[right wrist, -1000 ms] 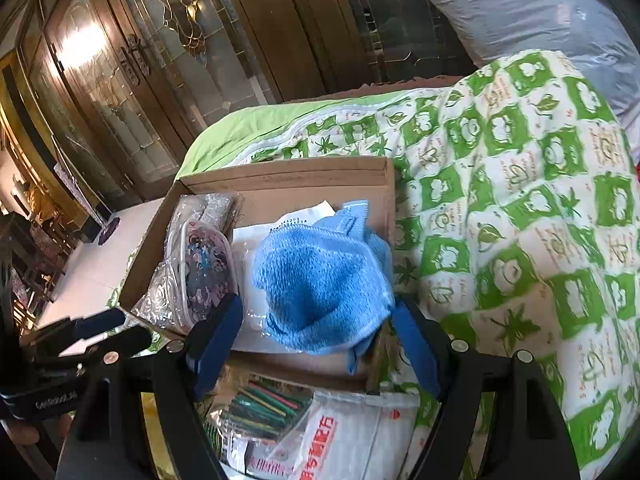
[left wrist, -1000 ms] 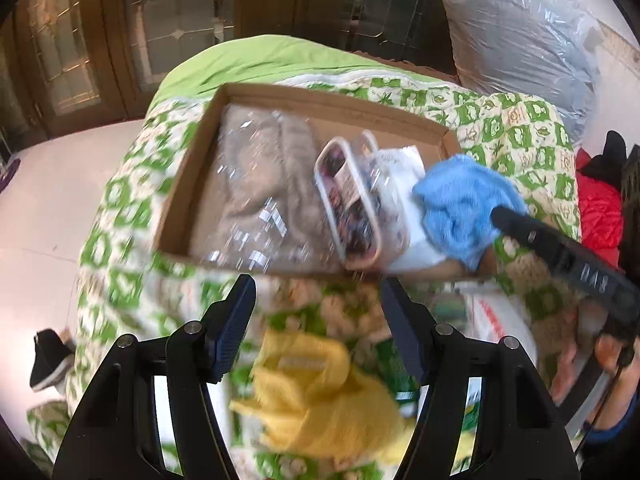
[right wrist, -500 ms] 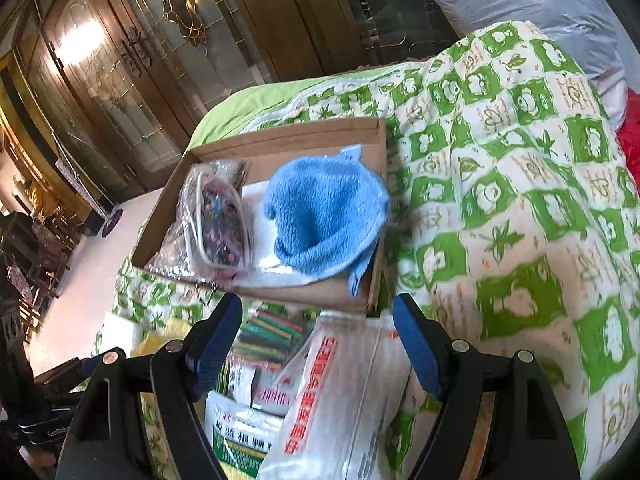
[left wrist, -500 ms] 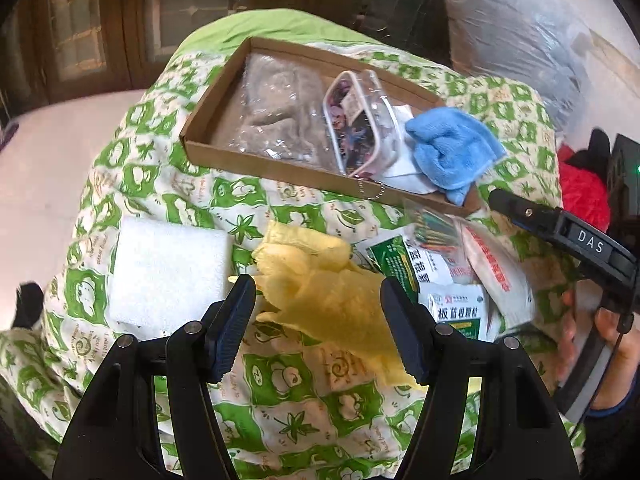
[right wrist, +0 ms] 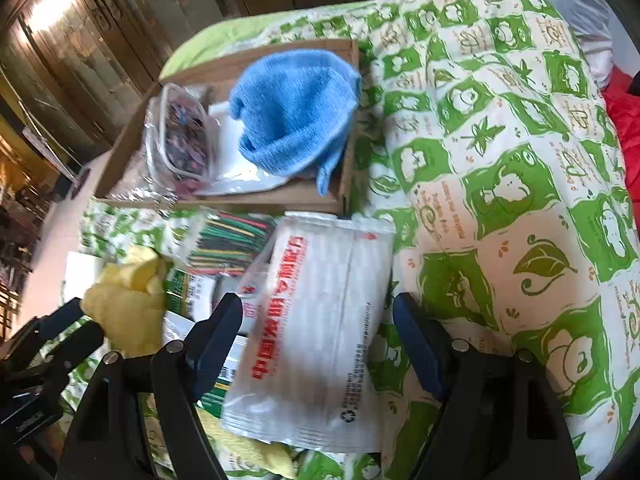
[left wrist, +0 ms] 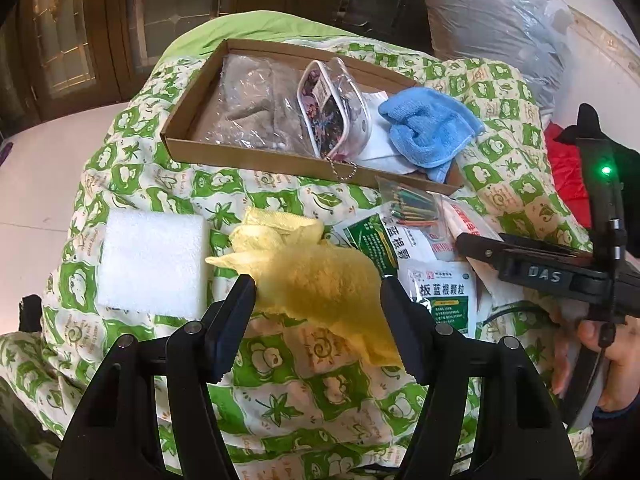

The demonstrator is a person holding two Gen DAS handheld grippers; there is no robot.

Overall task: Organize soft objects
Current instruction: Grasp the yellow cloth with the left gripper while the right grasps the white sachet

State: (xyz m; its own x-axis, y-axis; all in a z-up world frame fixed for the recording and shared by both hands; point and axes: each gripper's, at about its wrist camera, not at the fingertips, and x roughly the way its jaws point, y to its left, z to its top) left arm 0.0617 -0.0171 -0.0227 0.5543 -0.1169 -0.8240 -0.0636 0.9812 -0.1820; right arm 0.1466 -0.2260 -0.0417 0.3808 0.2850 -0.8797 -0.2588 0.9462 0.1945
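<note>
A crumpled yellow cloth [left wrist: 312, 272] lies on the green-patterned quilt. My left gripper [left wrist: 318, 296] hangs just over it, open, one finger on each side and neither pad pressing. A blue towel [left wrist: 428, 132] rests at the right end of the cardboard tray [left wrist: 240, 156], beside a clear pouch [left wrist: 332, 112] and a plastic-wrapped grey item [left wrist: 248, 108]. My right gripper [right wrist: 318, 312] stands open above a white pack with red print [right wrist: 320, 320], the blue towel [right wrist: 296, 108] farther off in the tray [right wrist: 224, 204].
A white foam pad [left wrist: 152, 260] lies left of the yellow cloth. Green medicine packets [left wrist: 440, 296] and a bag of coloured sticks [left wrist: 412, 204] are strewn between cloth and tray. A grey plastic-covered bundle [left wrist: 492, 20] and red fabric [left wrist: 564, 168] sit at the right.
Both grippers drew back from the tray and sank. The left now straddles the yellow cloth. The right left the blue towel in the tray and hangs over the white pack.
</note>
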